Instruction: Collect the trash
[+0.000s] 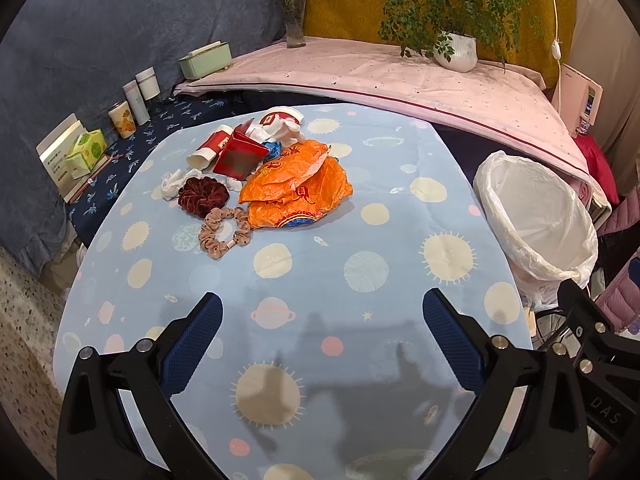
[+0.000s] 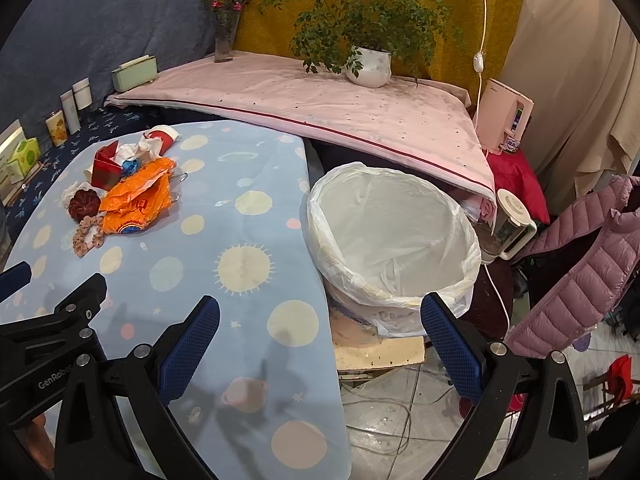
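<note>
A heap of trash lies at the far side of the table (image 1: 360,336): an orange plastic bag (image 1: 296,188) (image 2: 138,198), a red carton (image 1: 238,156) (image 2: 105,170), red-and-white paper cups (image 1: 210,148) (image 2: 162,136) and crumpled white tissue (image 1: 276,130). A dark red scrunchie (image 1: 202,196) (image 2: 83,205) and a pink dotted scrunchie (image 1: 224,232) (image 2: 86,236) lie beside it. A bin lined with a white bag (image 1: 536,216) (image 2: 390,240) stands off the table's right edge. My left gripper (image 1: 320,332) hangs open over the near tablecloth. My right gripper (image 2: 320,332) is open above the table's right edge, near the bin.
A potted plant (image 1: 456,50), a flower vase (image 1: 295,28) and a green box (image 1: 205,60) stand on the pink-covered ledge behind. Cups, jars and a tissue pack (image 1: 86,152) line the left side. A pink jacket (image 2: 580,264), a kettle (image 2: 508,224) and cables are on the right.
</note>
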The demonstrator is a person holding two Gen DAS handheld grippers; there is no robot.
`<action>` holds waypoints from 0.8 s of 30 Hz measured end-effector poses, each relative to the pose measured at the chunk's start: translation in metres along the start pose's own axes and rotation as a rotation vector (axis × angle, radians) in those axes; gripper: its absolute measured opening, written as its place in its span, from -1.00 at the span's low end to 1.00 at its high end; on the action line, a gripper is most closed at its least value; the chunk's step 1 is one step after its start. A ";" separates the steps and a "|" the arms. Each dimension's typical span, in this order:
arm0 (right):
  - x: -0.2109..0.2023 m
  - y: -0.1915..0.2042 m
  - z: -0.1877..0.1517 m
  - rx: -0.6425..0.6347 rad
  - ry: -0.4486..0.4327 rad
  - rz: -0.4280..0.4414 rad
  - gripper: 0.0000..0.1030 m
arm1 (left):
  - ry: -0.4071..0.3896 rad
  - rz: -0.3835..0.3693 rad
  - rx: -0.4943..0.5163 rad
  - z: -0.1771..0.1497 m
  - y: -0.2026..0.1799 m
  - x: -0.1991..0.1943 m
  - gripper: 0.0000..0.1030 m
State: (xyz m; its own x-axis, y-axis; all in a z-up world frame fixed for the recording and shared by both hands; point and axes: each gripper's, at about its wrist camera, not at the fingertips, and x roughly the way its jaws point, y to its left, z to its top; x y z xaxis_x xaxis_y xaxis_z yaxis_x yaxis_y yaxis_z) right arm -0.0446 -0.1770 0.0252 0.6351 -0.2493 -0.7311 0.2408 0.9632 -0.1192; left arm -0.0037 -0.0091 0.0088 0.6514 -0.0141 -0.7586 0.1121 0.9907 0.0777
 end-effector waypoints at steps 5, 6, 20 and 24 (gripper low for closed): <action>-0.004 0.002 0.004 0.000 -0.002 -0.012 0.87 | 0.000 -0.013 0.002 0.003 0.000 -0.002 0.86; -0.005 0.002 0.004 0.002 -0.004 -0.015 0.87 | 0.001 -0.015 0.002 0.003 0.001 -0.002 0.86; -0.015 0.009 0.009 0.015 -0.007 -0.044 0.87 | 0.005 -0.052 -0.001 0.008 0.012 -0.007 0.86; -0.017 0.012 0.012 0.016 -0.006 -0.048 0.87 | 0.012 -0.060 0.006 0.010 0.015 -0.008 0.86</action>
State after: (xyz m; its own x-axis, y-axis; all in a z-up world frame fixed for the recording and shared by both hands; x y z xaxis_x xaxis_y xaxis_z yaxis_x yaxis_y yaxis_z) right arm -0.0435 -0.1624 0.0444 0.6268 -0.2953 -0.7210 0.2821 0.9486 -0.1433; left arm 0.0005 0.0043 0.0230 0.6347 -0.0716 -0.7694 0.1551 0.9872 0.0361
